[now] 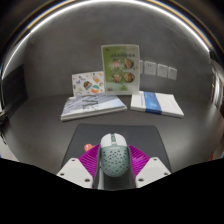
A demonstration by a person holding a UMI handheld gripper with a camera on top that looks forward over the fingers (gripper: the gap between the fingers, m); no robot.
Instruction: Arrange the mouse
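The jaws of the gripper are clamped on the mouse, the magenta pads pressing its left and right flanks, the right pad at. The mouse is pale, with a perforated shell on its rear half and a scroll wheel near the front. Its long axis runs along the fingers, nose pointing to 12 o'clock, away from the camera, tail end toward 6 o'clock between the finger bases. It sits over a dark grey mouse mat on the grey table; whether it touches the mat or is lifted just off it I cannot tell.

Beyond the mat, at about 11 o'clock from the mouse, lies a book with a patterned cover. At about 1 o'clock lies a white booklet with a blue stripe. Behind these, against the wall, stand two printed cards: a smaller one at 11 o'clock and a taller green-headed one near 12 o'clock. Wall sockets show at 1 o'clock.
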